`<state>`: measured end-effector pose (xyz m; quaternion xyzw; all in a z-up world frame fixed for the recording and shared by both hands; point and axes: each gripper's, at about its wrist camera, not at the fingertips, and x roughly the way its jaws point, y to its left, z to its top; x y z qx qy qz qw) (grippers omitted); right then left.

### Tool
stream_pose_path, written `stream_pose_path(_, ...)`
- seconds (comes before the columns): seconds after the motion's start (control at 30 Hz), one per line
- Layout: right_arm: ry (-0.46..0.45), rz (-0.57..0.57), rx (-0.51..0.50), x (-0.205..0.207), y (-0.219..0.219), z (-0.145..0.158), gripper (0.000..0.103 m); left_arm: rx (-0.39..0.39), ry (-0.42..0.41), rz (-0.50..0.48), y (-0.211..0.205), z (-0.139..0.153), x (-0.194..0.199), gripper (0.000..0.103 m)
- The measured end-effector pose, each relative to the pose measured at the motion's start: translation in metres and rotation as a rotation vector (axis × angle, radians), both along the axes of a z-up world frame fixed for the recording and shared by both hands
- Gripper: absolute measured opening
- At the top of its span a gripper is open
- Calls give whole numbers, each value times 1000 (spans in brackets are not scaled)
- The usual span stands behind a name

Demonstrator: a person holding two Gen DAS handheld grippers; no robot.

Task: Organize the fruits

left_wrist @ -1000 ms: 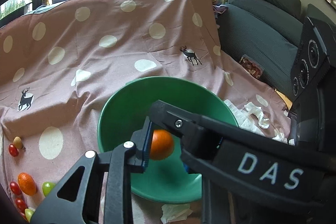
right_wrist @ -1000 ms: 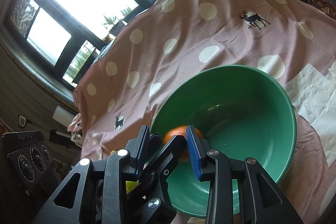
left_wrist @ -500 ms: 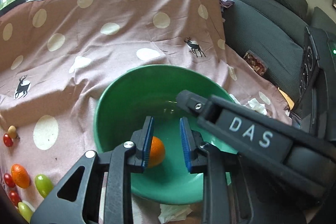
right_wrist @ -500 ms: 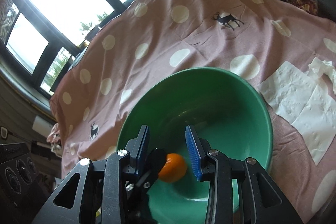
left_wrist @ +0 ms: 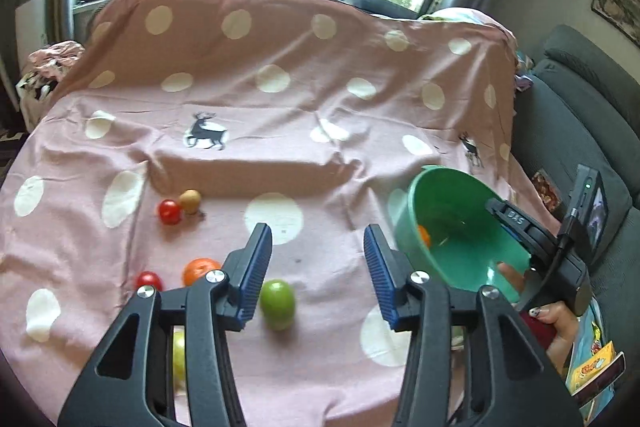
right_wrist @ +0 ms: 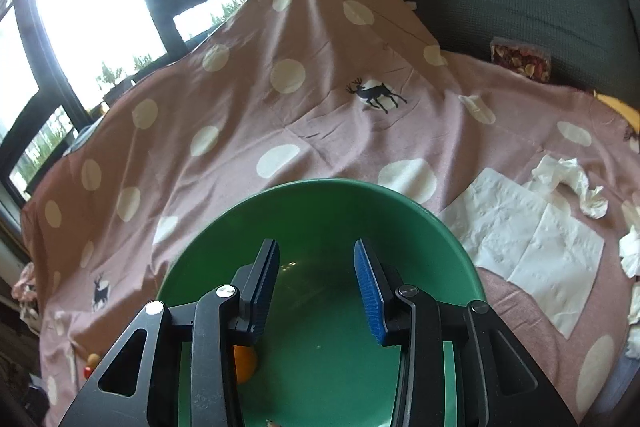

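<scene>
Left wrist view now faces the loose fruit: the left gripper point(left_wrist: 318, 269), jaws opening and empty, has left the small orange fruit point(right_wrist: 245, 363) in the green plastic bowl point(right_wrist: 320, 189). Round green fruit point(left_wrist: 277, 303) looks next. The right gripper point(right_wrist: 316, 287) hangs unclenched, empty.

orange point(right_wrist: 244, 363) dropped in bowl point(right_wrist: 320, 195), left gripper point(left_wrist: 318, 267) opening
</scene>
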<state>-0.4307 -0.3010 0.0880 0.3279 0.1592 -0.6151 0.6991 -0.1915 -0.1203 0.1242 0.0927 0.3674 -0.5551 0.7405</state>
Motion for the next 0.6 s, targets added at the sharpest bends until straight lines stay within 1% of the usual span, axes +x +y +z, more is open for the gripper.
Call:
stream_pose_path(0.03,28,-11,-9,1,3,1,40,-4,3,31,9,-2,7,49)
stream_pose_path(0.1,77,-30,-10,3,5,0,40,-5,38,83,23,-9,20,51)
stream_pose_path(0.17,105,-38,-5,5,4,-2,40,2,66,123,31,-17,30,51)
stream_pose_path(0.2,111,-38,-1,6,3,-4,40,7,73,142,35,-20,35,51)
stream_pose_path(0.3,90,-31,40,7,1,-11,40,16,88,187,43,-28,45,51)
stream_pose_path(0.37,105,-10,40,11,3,-11,40,17,98,196,44,-31,50,51)
stream_pose_path(0.47,144,-20,0,17,10,-8,40,30,103,203,45,-37,55,51)
stream_pose_path(0.6,216,-4,-24,24,23,-2,40,33,116,201,47,-41,57,51)
